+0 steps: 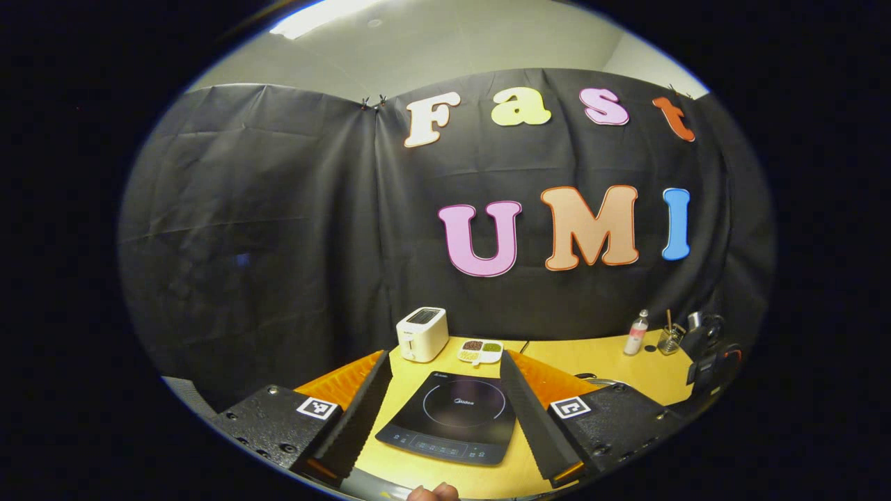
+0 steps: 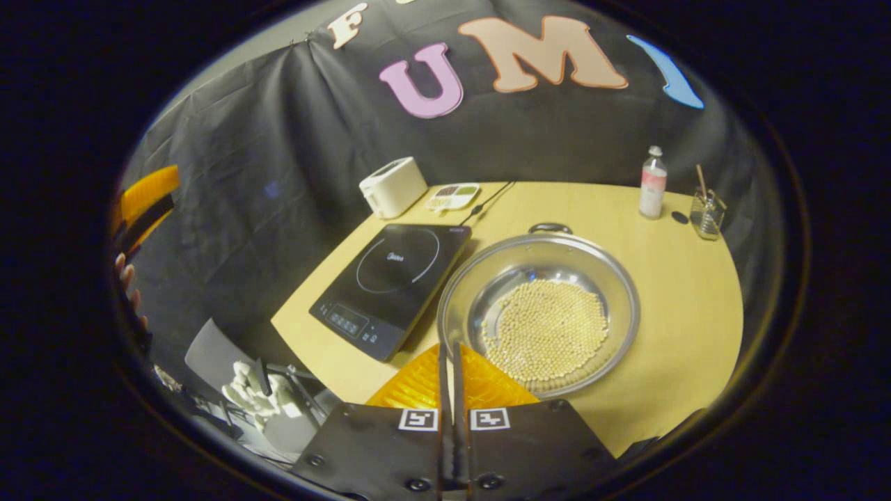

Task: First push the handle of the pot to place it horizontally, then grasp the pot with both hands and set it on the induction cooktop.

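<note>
Pot point(image 2: 539, 306) is a wide, shallow, shiny steel pan w/ a rolled rim, its flat bottom covered in a layer of small pale round beads. It sits on the yellow wood-look table point(image 2: 668, 278), just beside the induction cooktop point(image 2: 390, 278) on that cooktop's right in the right gripper view, not on it. One small dark loop handle point(image 2: 550, 227) shows at the far rim, lying about level; the near rim is partly hidden behind the right gripper point(image 2: 451, 348). That gripper's fingers are pressed together w/ nothing between them, orange ribbed backs, black matte bodies w/ square tags, tips over the pot's near-left rim. Left gripper point(image 1: 445, 365) has fingers spread wide apart, black serrated pads, orange outsides, framing the cooktop point(image 1: 452, 417): a flat glossy black glass slab w/ a thin ring mark and a row of touch buttons on the near edge. Behind: boxy white toaster point(image 1: 422, 334), small white tray point(image 1: 480, 351) w/ coloured fillings, plastic bottle point(image 2: 653, 183), clear glass jar point(image 2: 706, 212) w/ a stick in it.
</note>
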